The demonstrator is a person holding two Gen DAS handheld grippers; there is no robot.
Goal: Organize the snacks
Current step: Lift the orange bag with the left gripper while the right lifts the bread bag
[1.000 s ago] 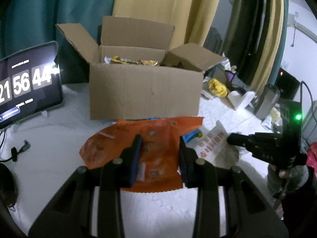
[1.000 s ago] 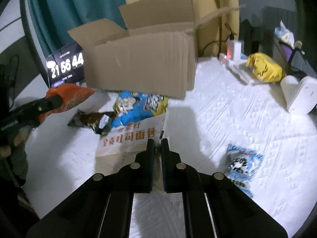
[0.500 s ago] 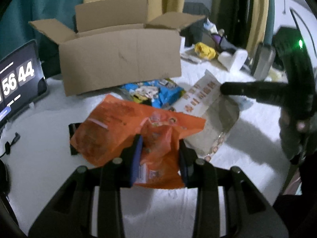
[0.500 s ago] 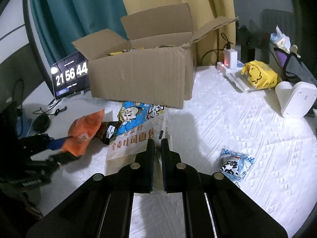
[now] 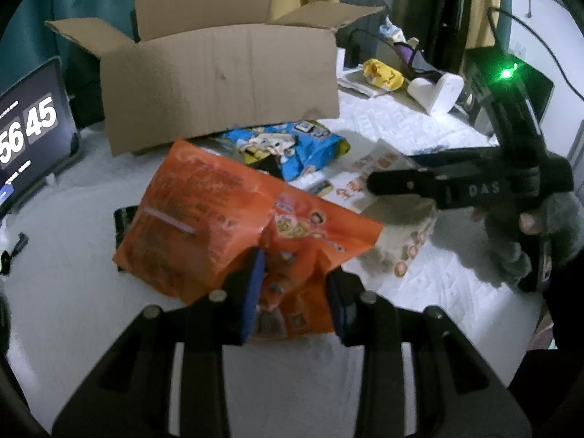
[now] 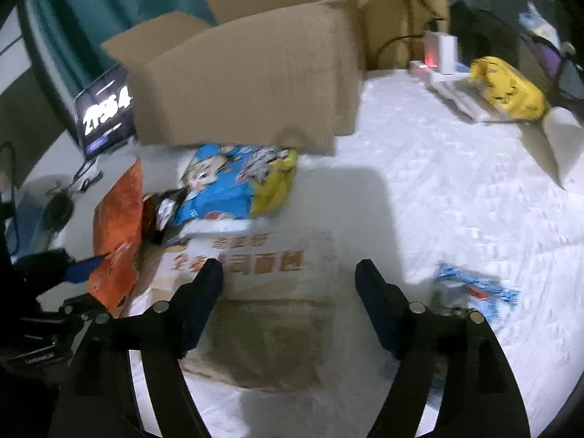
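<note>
left gripper [image 5: 292, 284]: jaws narrow, pads pinched on the crumpled near edge of the orange bag [image 5: 226, 219]. the bag fans out away from the jaws toward the box [image 5: 219, 84], tilted up rather than lying flat.

right gripper [image 6: 288, 292]: jaws opening, wide apart, pads pressing on nothing. the bread bag [image 6: 262, 292] lies flat on the white cloth [image 6: 438, 189] under and between the fingers, printed end toward the box, clear end toward the camera.

key relation: the box stands beyond both grippers, flaps open. the orange bag's long axis runs from the left jaws toward the box's near wall, so the left hand looks nearer to a drop; it would need to lift the bag over that wall. the bread bag's long axis also points at the box, in line with the right fingers.

count, outward from the box:
- blue bag [image 6: 226, 189], one, against the box's foot
- dark wrapper [image 6: 157, 211], one, beside the blue bag
- orange bag, one
- bread bag, one
- small blue packet [image 6: 474, 288], one, well out from the box on the right
- box, one
- tablet [image 5: 25, 135], one, left of the box
</note>
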